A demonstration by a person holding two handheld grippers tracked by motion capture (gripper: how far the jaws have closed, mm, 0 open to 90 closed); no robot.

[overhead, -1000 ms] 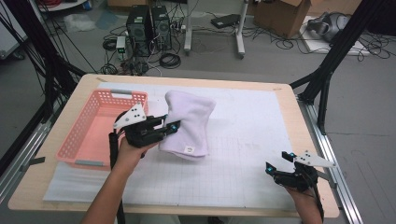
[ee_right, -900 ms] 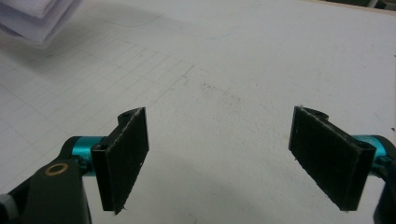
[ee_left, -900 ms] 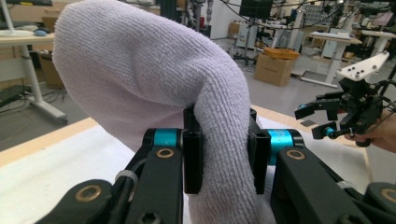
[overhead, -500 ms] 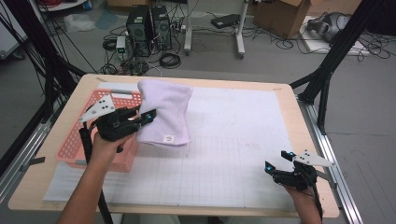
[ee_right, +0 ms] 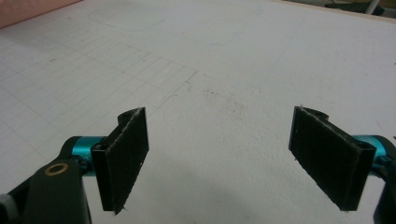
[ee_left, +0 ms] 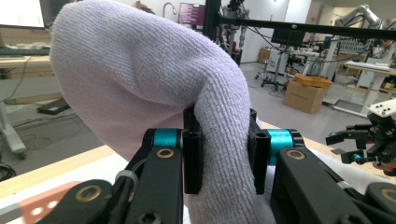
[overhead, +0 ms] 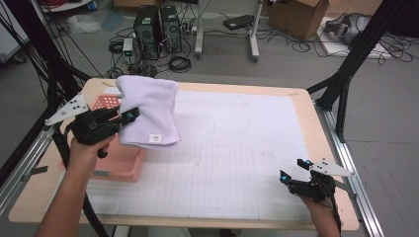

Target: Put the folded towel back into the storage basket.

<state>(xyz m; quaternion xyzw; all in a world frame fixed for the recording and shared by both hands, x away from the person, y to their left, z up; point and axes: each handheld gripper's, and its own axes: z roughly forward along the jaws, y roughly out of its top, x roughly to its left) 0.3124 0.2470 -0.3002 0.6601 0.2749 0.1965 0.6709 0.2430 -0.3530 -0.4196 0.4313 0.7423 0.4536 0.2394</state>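
Seen from above, at the far left of the table sits a pink basket (overhead: 114,165), open-topped, its near wall facing me. Just above it I hold my left gripper (overhead: 129,116), its jaws clamped on a folded lavender towel (overhead: 150,111). In the left gripper view the cloth bunches thickly between the two black pads (ee_left: 192,161), so the hold looks firm. The towel hangs in the air, draping down from the jaws, with its lower edge and small white label over the basket's right rim and the white grid mat (overhead: 237,148) beside it.

I judge the step in hand to be carrying the towel across to the basket. It is lifted and partly over the basket, but not yet inside.

The next move, as I read it, calls for shifting the towel further left until the whole bundle hangs within the basket walls, then lowering it and letting the jaws part. The risk is the trailing edge catching on the rim.

Further right the mat lies bare. At the near right corner my right gripper (overhead: 295,170) rests low over the mat, its jaws spread wide with nothing between them, well apart from the towel.
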